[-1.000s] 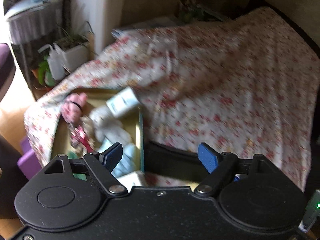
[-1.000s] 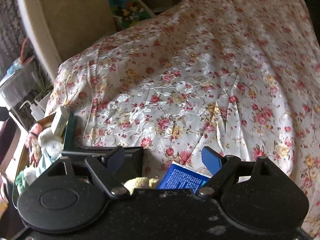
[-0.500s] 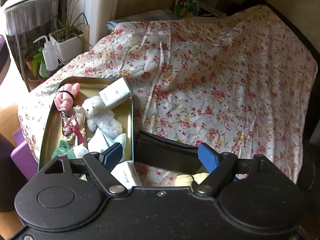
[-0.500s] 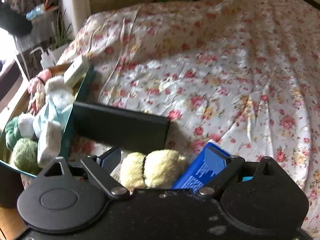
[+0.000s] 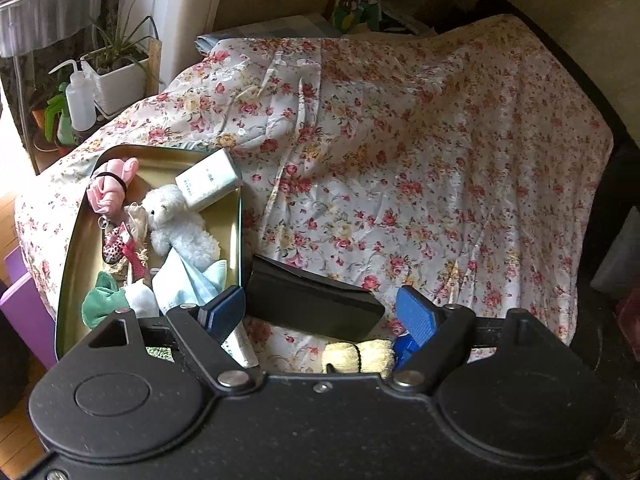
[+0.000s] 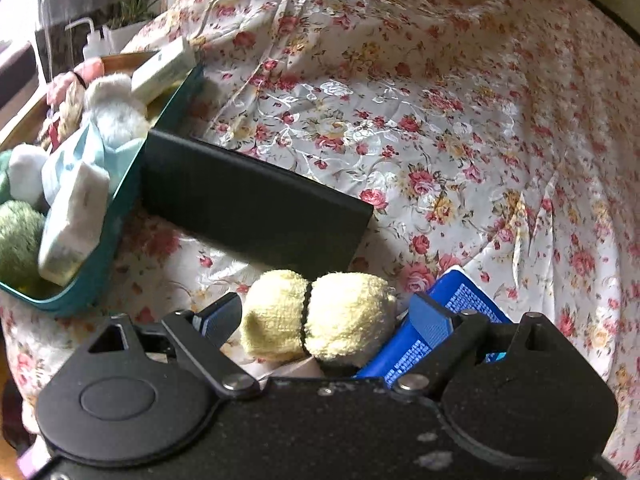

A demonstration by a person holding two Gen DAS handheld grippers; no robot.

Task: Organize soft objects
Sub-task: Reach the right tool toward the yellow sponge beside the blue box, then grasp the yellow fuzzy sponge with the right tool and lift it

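A yellow rolled towel (image 6: 320, 316) tied with a black band lies on the flowered bedspread (image 6: 440, 140), between the fingers of my right gripper (image 6: 326, 316). That gripper is open, and its pads stand beside the roll without pressing it. A blue packet (image 6: 472, 304) lies under its right finger. My left gripper (image 5: 320, 312) hovers open and empty over a black box (image 5: 312, 300). The yellow towel (image 5: 356, 354) shows at its lower edge. To the left, a tin tray (image 5: 239, 216) holds a white plush (image 5: 180, 228), a pink bundle (image 5: 110, 186), tissue packs and cloths.
The black box (image 6: 256, 208) leans against the tin tray's teal wall (image 6: 120, 208). White plant pots (image 5: 116, 80) and a squeeze bottle (image 5: 80, 100) stand on the floor past the bed's far left corner. A purple block (image 5: 24, 312) sits by the bed's left side.
The right gripper has come down and rolled towards the yellow towel, which now sits between its fingers, and its jaws stand wider. The left view has tilted a little and sharpened.
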